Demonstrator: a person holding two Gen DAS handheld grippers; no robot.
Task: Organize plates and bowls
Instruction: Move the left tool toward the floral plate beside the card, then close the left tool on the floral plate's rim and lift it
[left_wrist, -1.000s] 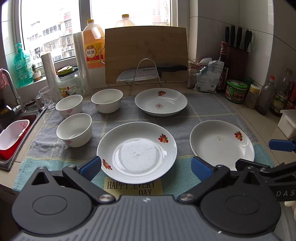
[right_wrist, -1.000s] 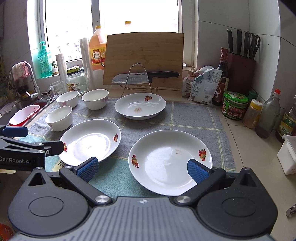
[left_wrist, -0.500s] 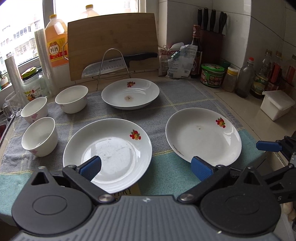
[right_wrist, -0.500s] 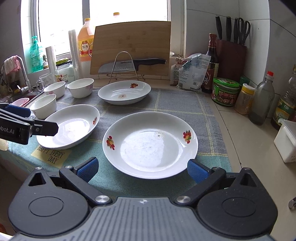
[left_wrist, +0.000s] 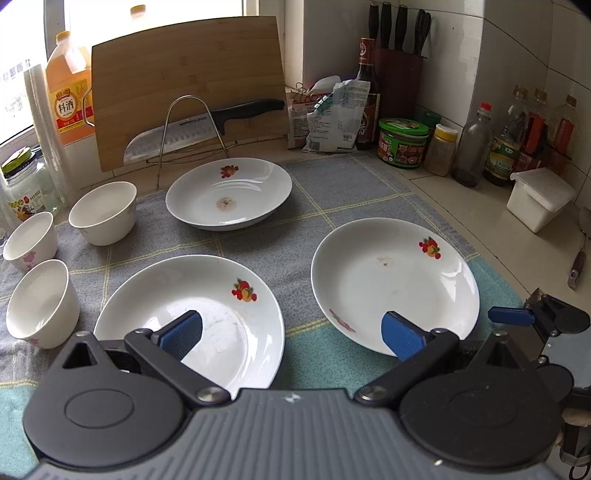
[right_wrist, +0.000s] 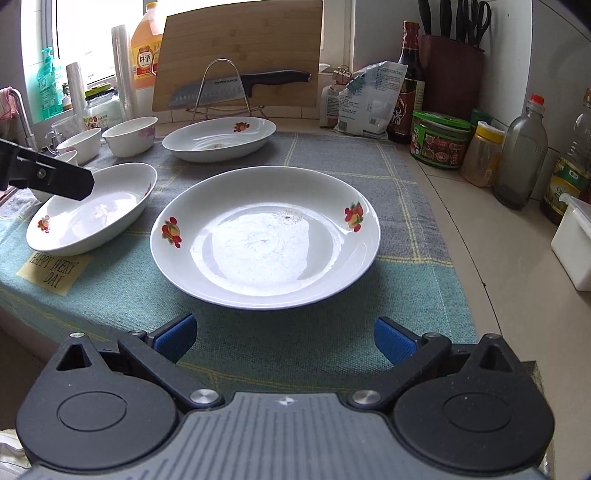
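Three white plates with fruit prints lie on a grey-green cloth (left_wrist: 325, 206): a far plate (left_wrist: 229, 195), a near left plate (left_wrist: 207, 314) and a near right plate (left_wrist: 391, 280). Three white bowls (left_wrist: 103, 212) stand at the left. My left gripper (left_wrist: 291, 334) is open, its left pad over the near left plate and its right pad at the near right plate's front rim. My right gripper (right_wrist: 282, 339) is open, low at the cloth's front edge just short of the near right plate (right_wrist: 266, 236). Nothing is held.
A cutting board (left_wrist: 188, 88) and a knife on a wire rack (left_wrist: 207, 125) stand at the back. Jars and bottles (left_wrist: 476, 144) line the right wall, with a white box (left_wrist: 539, 199) beside them. An oil jug (left_wrist: 68, 99) is by the window.
Both grippers have moved forward and lower toward the plates. The left view has swung right; the right gripper now sits close in front of the near right plate.
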